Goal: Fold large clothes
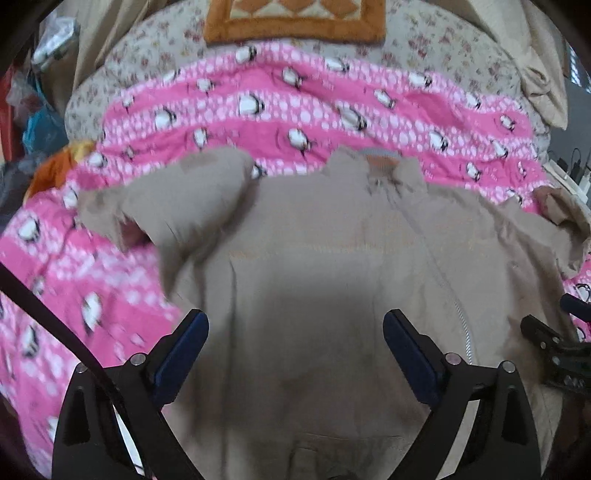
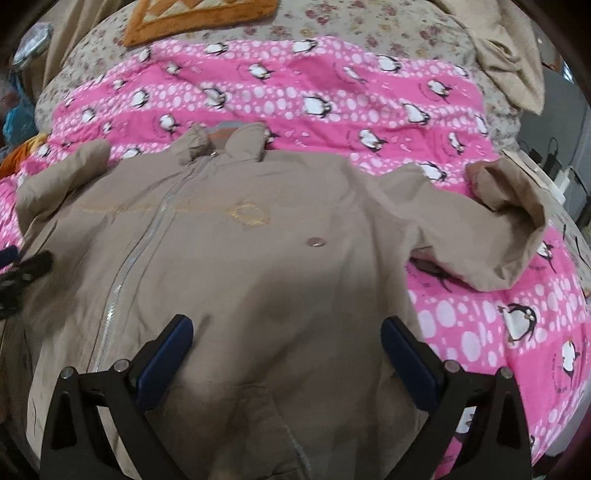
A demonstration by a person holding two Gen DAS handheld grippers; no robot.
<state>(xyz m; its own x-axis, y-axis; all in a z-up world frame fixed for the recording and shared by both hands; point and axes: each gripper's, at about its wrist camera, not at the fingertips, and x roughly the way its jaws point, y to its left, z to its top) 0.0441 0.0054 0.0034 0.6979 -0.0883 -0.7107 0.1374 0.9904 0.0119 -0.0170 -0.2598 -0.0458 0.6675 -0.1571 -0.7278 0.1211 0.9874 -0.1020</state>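
So: jacket is beige, thin fabric, lying front-up and mostly flat on the pink penguin blanket. Zip runs closed up the front to a puffy collar with an orange-and-grey lining showing inside. Faint orange stitched line across the chest with a round embroidered ring, plus one metal snap below it. Its sleeve in the right wrist view bends out over the blanket, cuff open. Its sleeve in the left wrist view is folded in, bunched on the shoulder area, blurred. Hem area near both cameras is in shadow.

Left gripper: jaws wide apart, nothing between the pads, above the lower body of the jacket. Right gripper: jaws also apart, empty, over the jacket's other half.

Blanket sits on a floral sheet. Orange-bordered mat lies at the far end. Beige curtain hangs at the far corner.
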